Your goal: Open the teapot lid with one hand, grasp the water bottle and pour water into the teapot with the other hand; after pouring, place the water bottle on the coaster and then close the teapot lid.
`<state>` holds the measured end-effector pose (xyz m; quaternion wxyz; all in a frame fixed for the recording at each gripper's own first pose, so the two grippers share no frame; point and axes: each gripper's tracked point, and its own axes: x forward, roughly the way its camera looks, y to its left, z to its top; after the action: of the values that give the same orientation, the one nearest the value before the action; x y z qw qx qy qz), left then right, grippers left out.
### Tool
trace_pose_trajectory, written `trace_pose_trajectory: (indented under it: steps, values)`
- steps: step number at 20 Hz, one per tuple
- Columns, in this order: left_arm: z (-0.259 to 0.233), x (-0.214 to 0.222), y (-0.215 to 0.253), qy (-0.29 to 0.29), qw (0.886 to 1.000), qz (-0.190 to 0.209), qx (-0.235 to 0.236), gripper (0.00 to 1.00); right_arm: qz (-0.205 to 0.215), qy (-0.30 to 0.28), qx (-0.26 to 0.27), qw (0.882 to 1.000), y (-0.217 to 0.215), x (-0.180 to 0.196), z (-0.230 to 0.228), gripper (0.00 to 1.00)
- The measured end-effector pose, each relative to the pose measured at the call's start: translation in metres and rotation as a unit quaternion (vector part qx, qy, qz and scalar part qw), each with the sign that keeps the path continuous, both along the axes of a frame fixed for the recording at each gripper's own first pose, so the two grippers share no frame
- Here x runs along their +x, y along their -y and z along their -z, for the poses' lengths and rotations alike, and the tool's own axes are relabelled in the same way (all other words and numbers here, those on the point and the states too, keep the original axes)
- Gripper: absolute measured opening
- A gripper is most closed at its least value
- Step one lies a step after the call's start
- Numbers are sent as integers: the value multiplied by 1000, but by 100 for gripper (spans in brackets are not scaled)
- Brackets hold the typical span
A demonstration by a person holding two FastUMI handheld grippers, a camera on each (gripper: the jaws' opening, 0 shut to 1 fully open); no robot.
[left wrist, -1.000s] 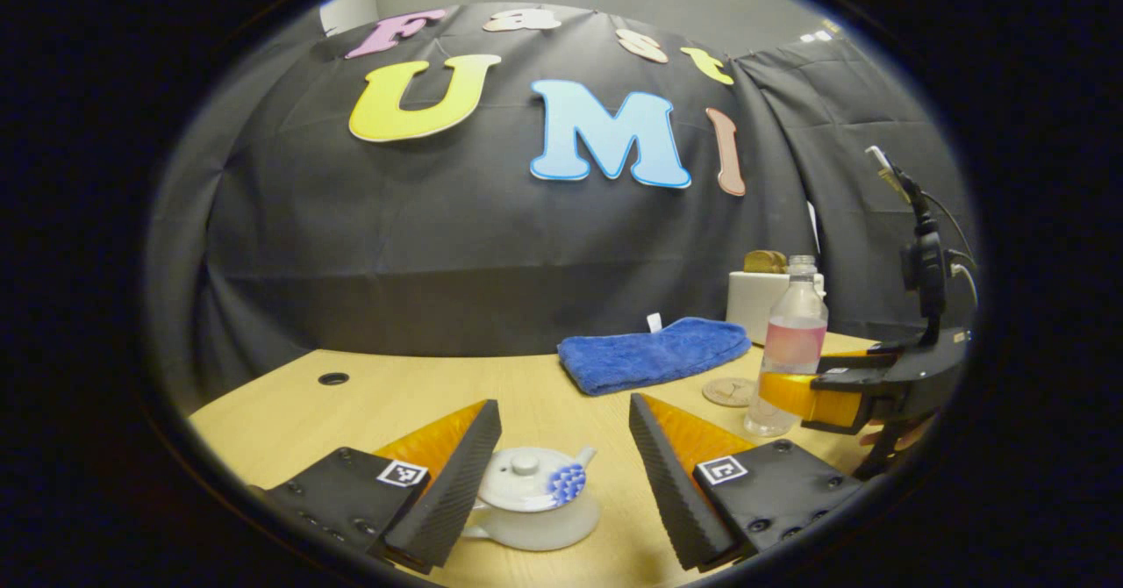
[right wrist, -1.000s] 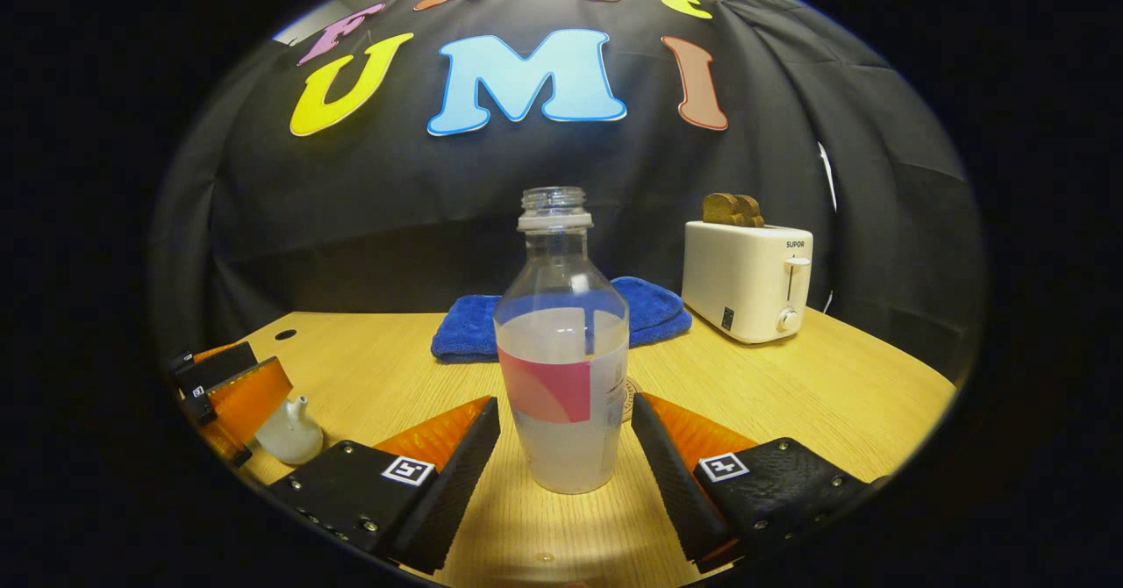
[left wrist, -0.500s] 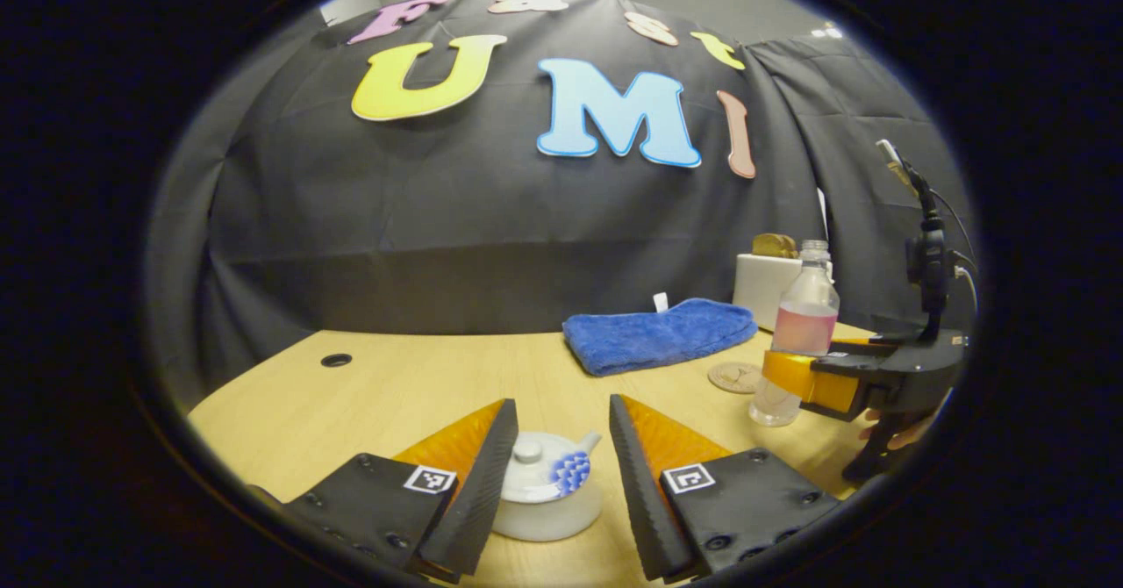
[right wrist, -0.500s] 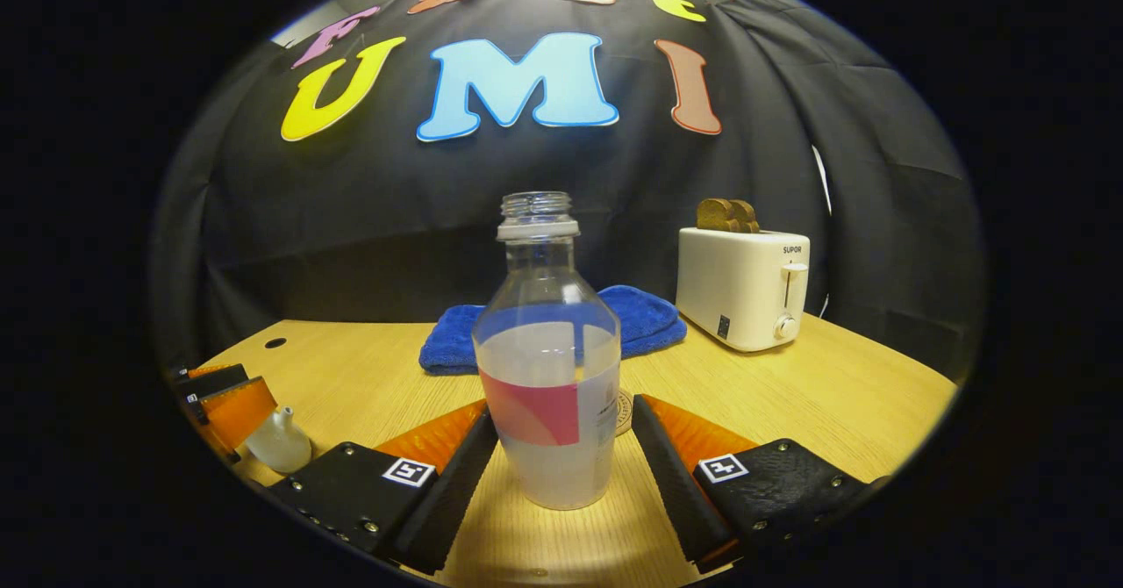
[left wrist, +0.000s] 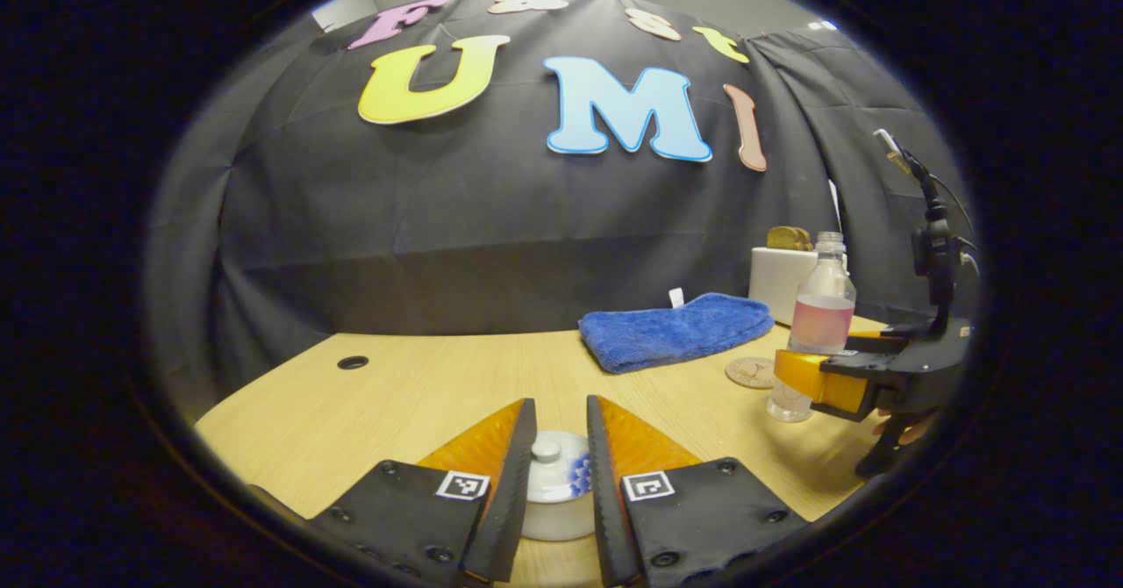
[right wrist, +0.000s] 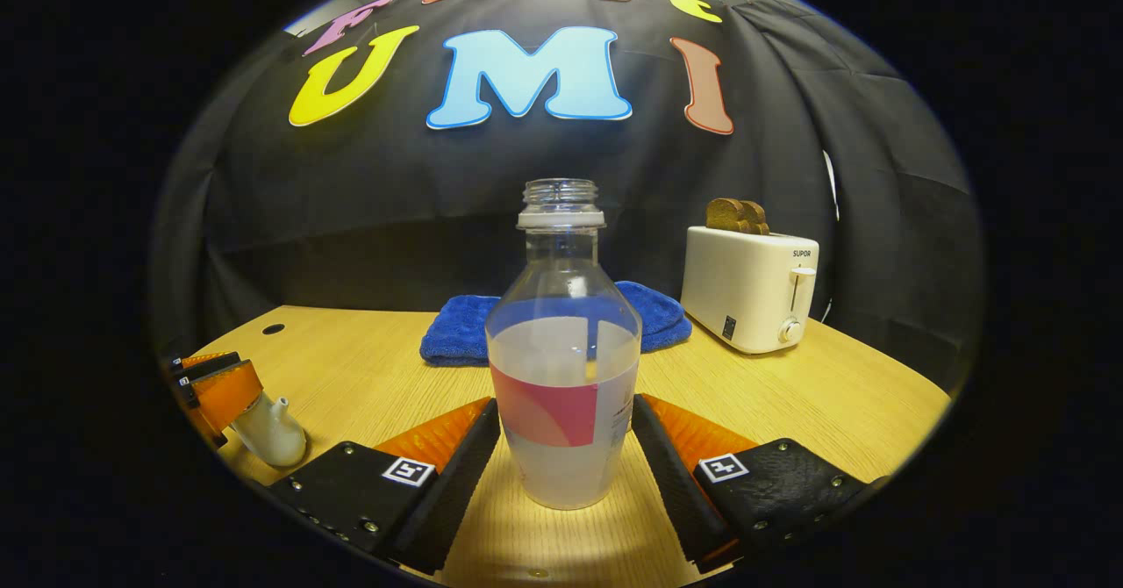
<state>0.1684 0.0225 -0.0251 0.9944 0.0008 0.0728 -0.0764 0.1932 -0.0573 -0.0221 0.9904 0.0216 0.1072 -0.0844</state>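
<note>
My left gripper (left wrist: 561, 474) has narrowed around the lid knob (left wrist: 546, 450); my right gripper (right wrist: 566, 456) flanks the water bottle (right wrist: 563, 369), contact unclear.

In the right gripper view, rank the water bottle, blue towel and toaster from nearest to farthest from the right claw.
1. Water bottle: between the right claw's fingers, upright on the table.
2. Blue towel: directly behind the bottle, mid-table.
3. Toaster: back right, by the wall, about level with the towel's far edge but farther to the side.
</note>
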Motion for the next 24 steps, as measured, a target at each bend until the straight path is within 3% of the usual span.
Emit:
trace_pose_trajectory:
  steps: [2, 4, 5, 7, 8, 9, 10, 11, 12, 14, 15, 20, 24]
  values:
    - [-1, 0, 0, 2, 1000, 3, -4, 46, 0, -3, 9, 1000, 1, 1, 1, 94]
    - [1, 0, 0, 1, 1000, 4, 0, 36, 1, -4, 15, 1000, 2, 0, 2, 94]
    - [1, 0, 0, -1, 1000, 4, 4, 41, 0, -5, 17, 1000, 2, 1, 1, 94]
    - [3, 2, -9, 2, 1000, -17, 13, 36, -1, -4, 17, 1000, 1, 1, 1, 94]
    - [3, 4, -10, -1, 1000, -16, 11, 22, -2, -3, 15, 1000, 0, 0, 1, 94]
    - [3, 2, -11, -1, 1000, -19, 10, 26, -1, -3, 14, 1000, 0, 0, 0, 94]
    - [2, 2, -11, -1, 1000, -18, 8, 21, -2, -3, 13, 1000, 0, 1, 0, 94]
    - [11, 3, -12, 3, 1000, -20, 4, 29, -3, -2, 12, 1000, 0, 1, -1, 94]
    - [0, 2, -13, 3, 1000, -20, 1, 22, -3, -2, 13, 1000, 0, 1, 1, 94]
    - [-2, 0, -12, 13, 1000, -15, -5, 17, -3, -3, 18, 1000, 1, 1, 1, 94]
    - [-5, 2, -13, 24, 1000, -14, -13, 22, -2, -4, 21, 1000, 2, 1, 1, 94]
    - [-15, -4, -19, 46, 998, -14, -33, 13, -2, -6, 39, 999, 4, 2, 2, 94]
    - [-37, -9, -35, 80, 996, -28, -38, 15, -1, -6, 35, 999, 2, 3, 4, 94]
